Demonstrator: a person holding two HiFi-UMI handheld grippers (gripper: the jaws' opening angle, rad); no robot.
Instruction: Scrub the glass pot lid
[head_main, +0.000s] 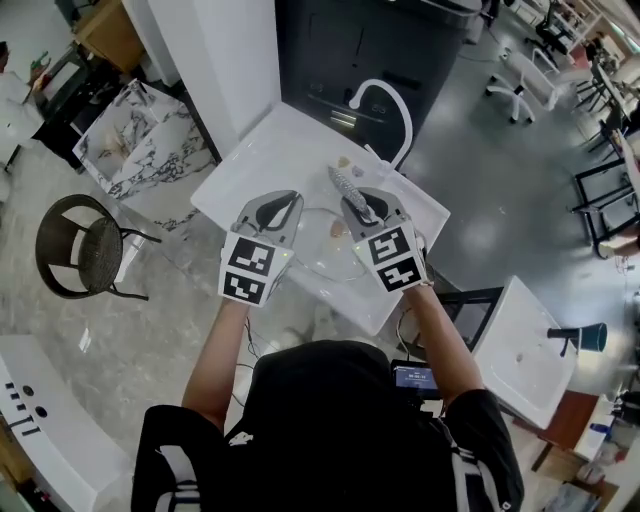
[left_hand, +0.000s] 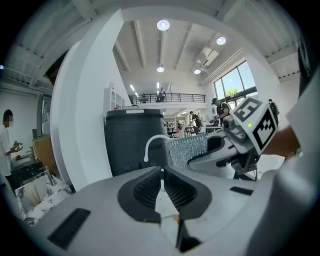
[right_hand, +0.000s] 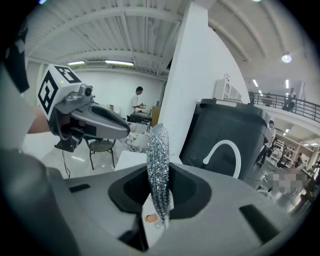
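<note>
Lid (head_main: 320, 256) lay in the sink (head_main: 278, 150), left tongs (left_hand: 163, 174) pinched together empty, right tongs (right_hand: 159, 172) clamped on a sparkly scrubber (right_hand: 158, 147), so scrubbing looked not done yet tbh.

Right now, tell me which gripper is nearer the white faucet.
Right. The right gripper, shut on the silver scrubber, is below the faucet in the head view; the left gripper is farther, to its lower left.

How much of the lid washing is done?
Picked up already: the sparkly scrubber, gripped in the right tongs. The left tongs are shut and empty. Both hang above the sink, where the glass lid lies with nothing touching it. So the scrubbing itself looks left to do.
</note>
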